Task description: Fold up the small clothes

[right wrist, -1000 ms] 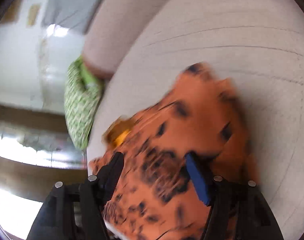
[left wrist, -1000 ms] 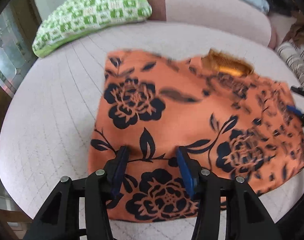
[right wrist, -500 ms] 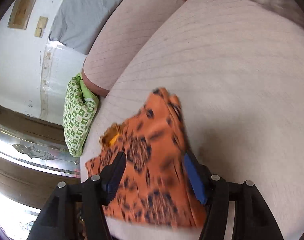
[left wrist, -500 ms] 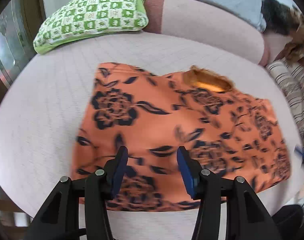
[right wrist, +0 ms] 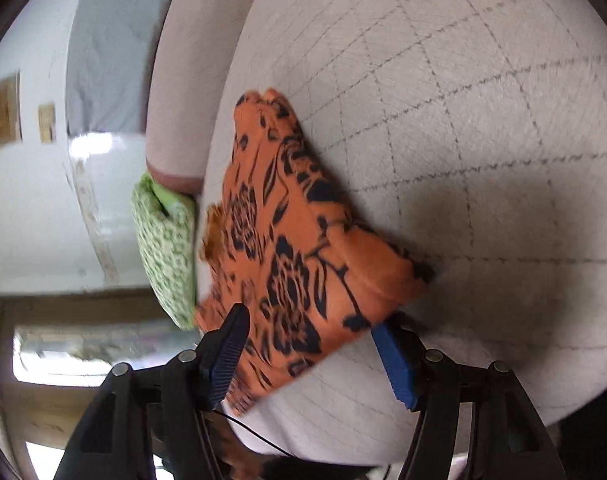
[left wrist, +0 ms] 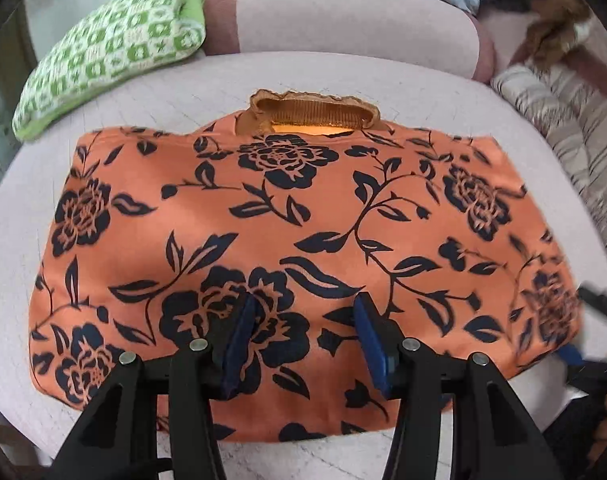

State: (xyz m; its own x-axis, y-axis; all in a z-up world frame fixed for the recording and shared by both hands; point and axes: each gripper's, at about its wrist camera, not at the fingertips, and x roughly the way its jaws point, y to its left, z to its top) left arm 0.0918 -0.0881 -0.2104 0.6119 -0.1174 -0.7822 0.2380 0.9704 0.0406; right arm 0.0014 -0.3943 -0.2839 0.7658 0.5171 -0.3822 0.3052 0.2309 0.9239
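An orange garment with a black flower print (left wrist: 287, 216) lies spread flat on the pale pink quilted cushion (left wrist: 207, 76); its collar opening (left wrist: 311, 116) faces the far side. My left gripper (left wrist: 303, 320) is open and hovers over the garment's near middle, holding nothing. My right gripper (right wrist: 307, 344) is open, its jaws either side of the garment's right corner (right wrist: 303, 264) without gripping it. The right gripper's fingers (left wrist: 595, 304) show blurred at the right edge of the left wrist view.
A green and white checked pillow (left wrist: 107, 48) lies at the cushion's far left, also in the right wrist view (right wrist: 163, 248). A pink backrest bolster (left wrist: 343, 16) runs along the back. Striped fabric (left wrist: 563, 120) lies at the right.
The left gripper has drawn back and centred, so the whole garment now shows flat. The right gripper has swung round and now sits low at the garment's right corner.
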